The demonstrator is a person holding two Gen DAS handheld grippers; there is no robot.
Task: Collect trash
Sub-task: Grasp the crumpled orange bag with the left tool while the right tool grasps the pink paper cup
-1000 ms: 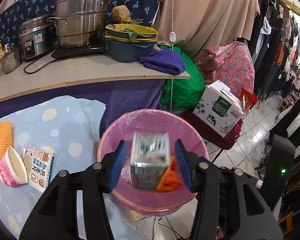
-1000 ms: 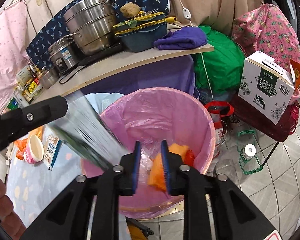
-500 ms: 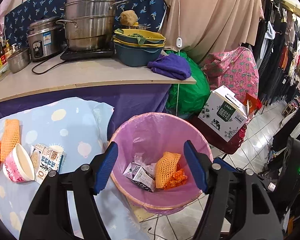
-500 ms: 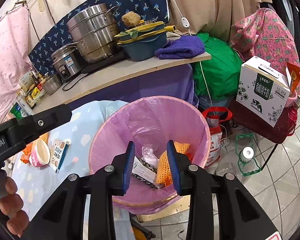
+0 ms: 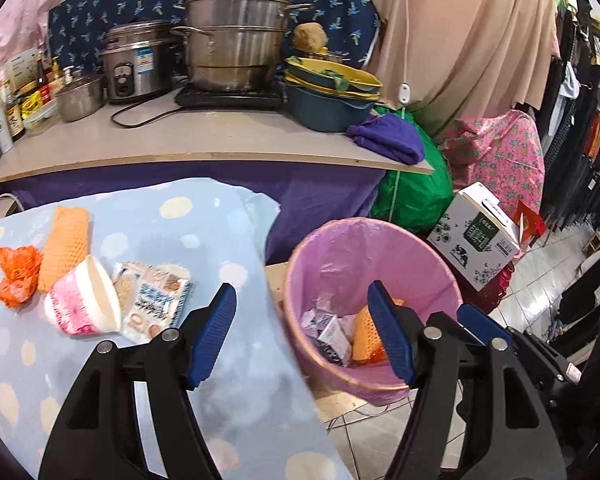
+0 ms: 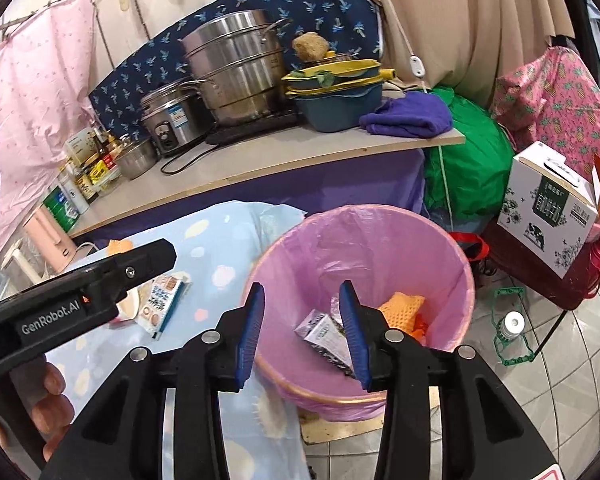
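A bin lined with a pink bag [image 5: 420, 248] [image 6: 284, 256] stands on the floor beside the blue spotted table [image 5: 204, 216]. Inside it lie a small carton [image 5: 334, 338] [image 6: 320, 330] and orange foam net [image 5: 364, 328] [image 6: 404, 304]. My left gripper [image 5: 302, 338] is open and empty, over the table edge and bin rim. My right gripper [image 6: 302, 330] is open and empty above the bin. On the table lie a pink paper cup [image 5: 82, 306], a printed packet [image 5: 156, 304] [image 6: 162, 296], an orange foam net [image 5: 66, 244] and a crumpled orange wrapper [image 5: 16, 276].
A counter [image 5: 204, 140] behind holds steel pots [image 5: 236, 32], a rice cooker [image 5: 134, 64], stacked basins [image 5: 332, 92] and a purple cloth [image 5: 388, 140]. A green bag [image 5: 412, 196] and a milk box [image 5: 476, 236] stand right of the bin. The left gripper's body [image 6: 72, 304] crosses the right wrist view.
The carton left the left gripper and fell into the bin. The left gripper opened wide and swung left toward the table. The right gripper opened.
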